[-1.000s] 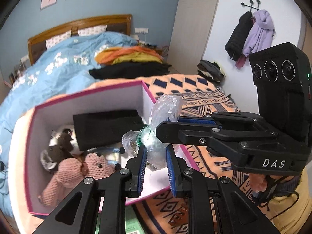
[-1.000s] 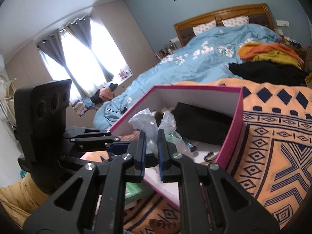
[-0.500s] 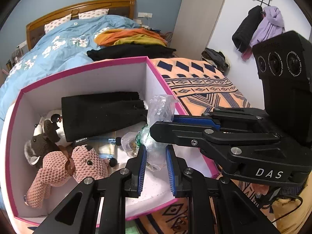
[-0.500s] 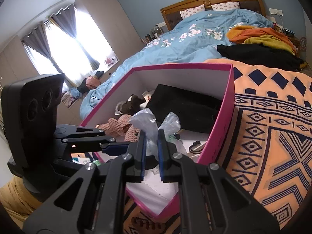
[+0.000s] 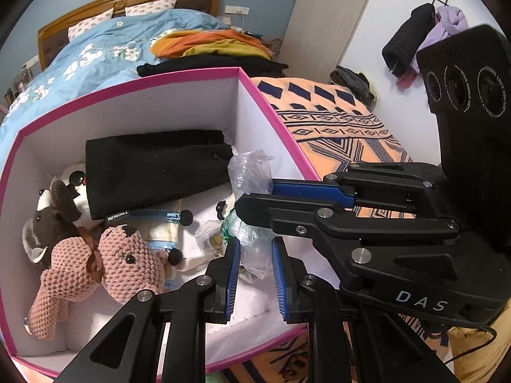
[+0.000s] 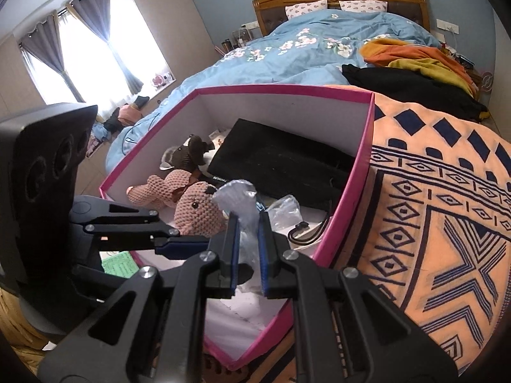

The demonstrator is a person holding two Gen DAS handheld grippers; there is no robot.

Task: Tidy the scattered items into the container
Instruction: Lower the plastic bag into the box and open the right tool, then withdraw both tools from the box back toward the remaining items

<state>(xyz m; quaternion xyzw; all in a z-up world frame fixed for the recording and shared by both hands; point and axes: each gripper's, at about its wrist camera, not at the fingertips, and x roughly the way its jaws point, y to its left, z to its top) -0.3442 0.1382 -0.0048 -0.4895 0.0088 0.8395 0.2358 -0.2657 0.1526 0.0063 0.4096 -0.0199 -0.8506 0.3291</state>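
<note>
A clear plastic bag [image 5: 252,245] with small items inside is held by both grippers over the pink-rimmed white box [image 5: 191,76]. My left gripper [image 5: 254,245] is shut on its lower part. My right gripper [image 6: 247,233] is shut on the bag's [image 6: 238,198] upper part; it crosses the left wrist view from the right [image 5: 255,194]. The bag hangs inside the box [image 6: 287,88], near its right wall. In the box lie a pink knitted bear [image 5: 127,261], a brown plush toy [image 5: 48,220] and a black pouch [image 5: 153,166].
The box rests on an orange patterned blanket [image 6: 440,210] on a bed. A blue floral duvet [image 6: 303,48] and piled orange, yellow and black clothes [image 6: 415,60] lie behind. A green booklet [image 6: 123,265] lies beside the box. Coats [image 5: 415,38] hang on the wall.
Both grippers have carried the bag forward and down, from above the box's front edge to inside the box. The grip on the bag is unchanged.
</note>
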